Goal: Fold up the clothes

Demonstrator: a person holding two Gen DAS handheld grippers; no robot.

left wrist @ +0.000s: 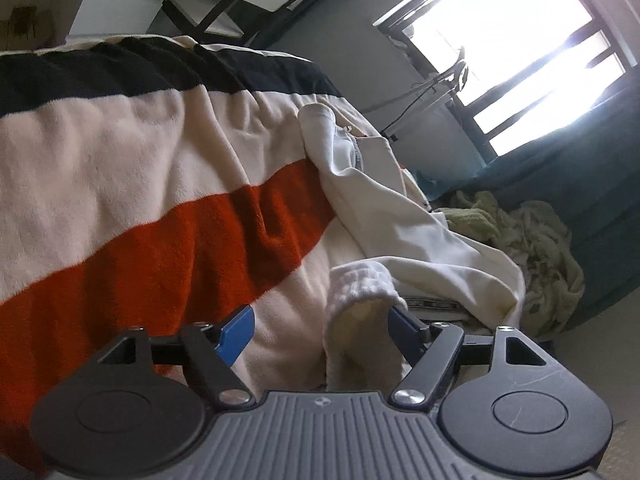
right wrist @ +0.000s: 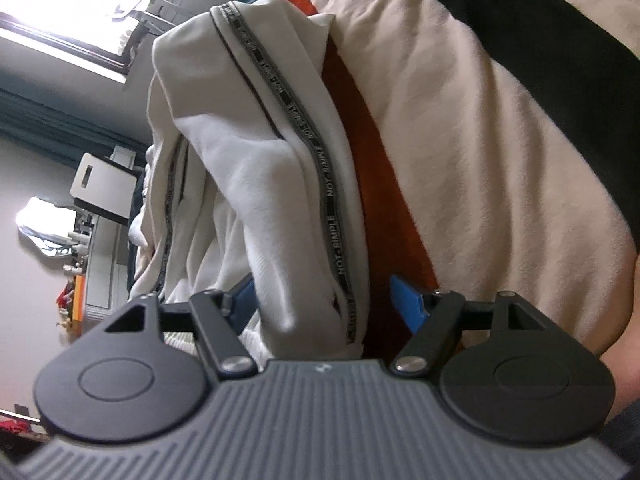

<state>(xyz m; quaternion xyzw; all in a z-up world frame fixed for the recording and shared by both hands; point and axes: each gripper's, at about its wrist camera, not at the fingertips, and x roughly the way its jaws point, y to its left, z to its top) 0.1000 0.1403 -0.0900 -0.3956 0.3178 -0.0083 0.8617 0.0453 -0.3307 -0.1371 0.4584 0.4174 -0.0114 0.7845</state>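
Fingers of the left gripper (left wrist: 322, 328) stand wide apart, a ribbed white cuff (left wrist: 362, 284) between them, touching the right blue pad. Right gripper (right wrist: 326, 300) is likewise spread around a fold of the soft cream garment (right wrist: 256, 152), edged with grey lettered tape (right wrist: 320, 168). Both tilt low over the fleecy striped blanket (left wrist: 140, 152), bare to the left.

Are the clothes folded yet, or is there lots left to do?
Not folded yet. The white garment lies crumpled on the striped blanket. Both grippers are open around parts of it: the left gripper around a ribbed cuff, the right gripper around a piece with lettered trim. Gripping and all the folding are left.
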